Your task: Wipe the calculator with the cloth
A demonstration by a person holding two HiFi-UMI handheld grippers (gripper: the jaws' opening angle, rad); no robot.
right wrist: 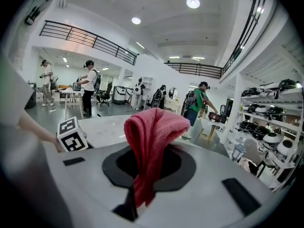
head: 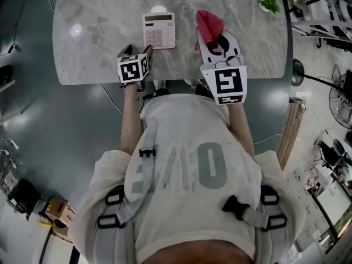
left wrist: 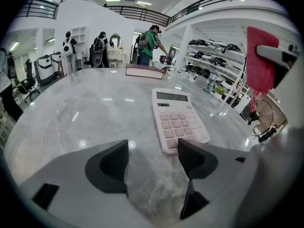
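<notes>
The calculator [head: 159, 30] is laid on the table [head: 99, 37] just ahead of the left gripper [left wrist: 153, 159], whose jaws are spread and empty; the cloth [right wrist: 151, 141] is clamped in the right gripper [head: 221, 47]. Unless steadied, the calculator may be pushed across the smooth top by the wipe.

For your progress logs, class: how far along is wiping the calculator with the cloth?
Done: right hand-held gripper is shut on the red cloth. In hand: open left hand-held gripper empty beside the calculator. Left: cloth hangs clear of it, so all the wiping.
</notes>
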